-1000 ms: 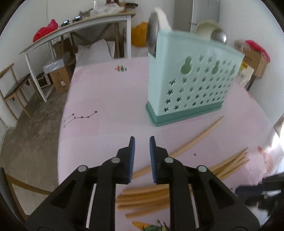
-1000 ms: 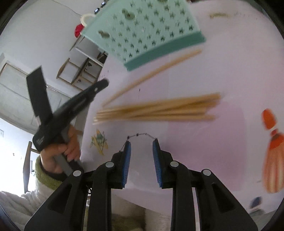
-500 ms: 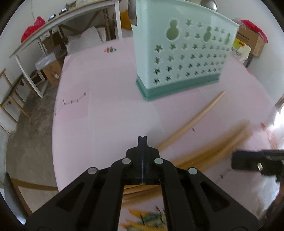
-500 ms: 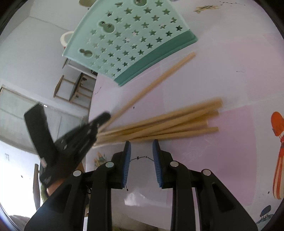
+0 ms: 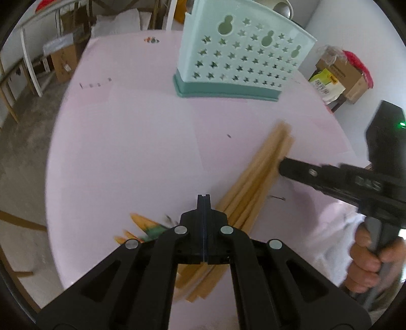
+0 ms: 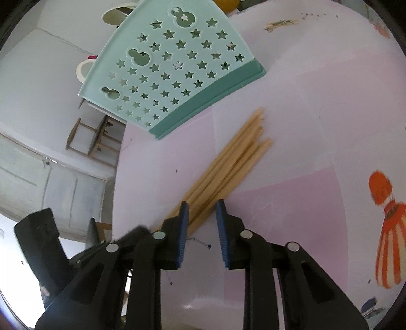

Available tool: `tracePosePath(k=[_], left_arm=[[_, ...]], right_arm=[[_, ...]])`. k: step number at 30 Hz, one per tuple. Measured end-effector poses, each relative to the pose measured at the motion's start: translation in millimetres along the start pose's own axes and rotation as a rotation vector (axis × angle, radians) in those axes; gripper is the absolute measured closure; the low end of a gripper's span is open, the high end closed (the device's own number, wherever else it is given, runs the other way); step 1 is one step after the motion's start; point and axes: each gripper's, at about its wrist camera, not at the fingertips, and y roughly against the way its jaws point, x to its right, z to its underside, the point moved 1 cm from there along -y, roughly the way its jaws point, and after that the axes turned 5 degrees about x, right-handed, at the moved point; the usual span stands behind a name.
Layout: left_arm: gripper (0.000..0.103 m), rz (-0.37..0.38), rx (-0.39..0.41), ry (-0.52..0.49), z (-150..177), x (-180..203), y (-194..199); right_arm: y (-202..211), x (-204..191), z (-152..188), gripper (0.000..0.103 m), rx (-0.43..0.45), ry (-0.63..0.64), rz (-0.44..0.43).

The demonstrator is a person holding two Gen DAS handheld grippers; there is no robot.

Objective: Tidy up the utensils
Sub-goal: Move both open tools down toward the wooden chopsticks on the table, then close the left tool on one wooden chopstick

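Several wooden chopsticks (image 5: 256, 177) lie in one loose bundle on the pink tablecloth, slanting towards the mint green star-holed utensil holder (image 5: 241, 55). My left gripper (image 5: 203, 197) is shut and empty, its tip at the near left side of the bundle. In the right wrist view the chopsticks (image 6: 228, 167) run up towards the holder (image 6: 172, 71). My right gripper (image 6: 201, 206) straddles their near part, with its jaws closing and the sticks between the blue pads. I see no firm press on them. From the left wrist view the right gripper (image 5: 285, 166) meets the bundle from the right.
A metal spoon (image 5: 283, 7) stands in the holder. A hand (image 5: 368, 259) grips the right tool's handle. Cardboard boxes (image 5: 340, 76) sit on the floor beyond the table's right edge. An orange printed figure (image 6: 388, 228) marks the cloth at right.
The left gripper went from open to shut and swept in against the sticks. The lone chopstick joined the bundle, which swung to point at the holder. The right jaws narrowed around it.
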Motion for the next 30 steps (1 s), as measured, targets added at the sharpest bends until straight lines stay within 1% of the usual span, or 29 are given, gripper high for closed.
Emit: tracePosePath(k=[2,6,10,15,20,24,25,27,30], left_arm=[[0.103,0.055,-0.019,0.021,6.8,5.9,-0.3],[0.103,0.116,-0.039,0.008,13.4,23.4,-6.0],[0.103,0.151,-0.044,-0.005,20.0,36.6,-8.9],[0.103,0.141,-0.023,0.002,13.4,35.6,-10.7],[0.101,0.126,0.015,-0.022,-7.5,32.8,-14.8],[0.097,0.112,0.048,-0.049,-22.2,33.6,-19.5],[0.097,0.112,0.056,-0.057,-26.1,36.2,-21.4],[0.094,0.109,0.067,-0.072,-30.5,39.6,-23.8],[0.094,0.088,0.067,-0.097,-35.7,44.6,-30.8]], right_arm=[[-2.5,-0.7,-3.9,0.086,0.003,0.025,0.006],[-3.5,-4.6,-13.8,0.086,0.016,0.101,0.025],[-1.8,-9.9,-19.8,0.088,0.025,0.196,0.080],[0.7,-13.6,-17.7,0.088,0.029,0.267,0.137],[10.7,-6.2,-15.7,0.088,0.050,0.294,0.196],[21.4,7.2,-16.9,0.087,0.058,0.277,0.214],[16.8,8.4,-20.0,0.087,0.058,0.271,0.211],[20.0,14.8,-21.4,0.087,0.061,0.259,0.202],[21.3,18.9,-22.4,0.087,0.066,0.254,0.193]])
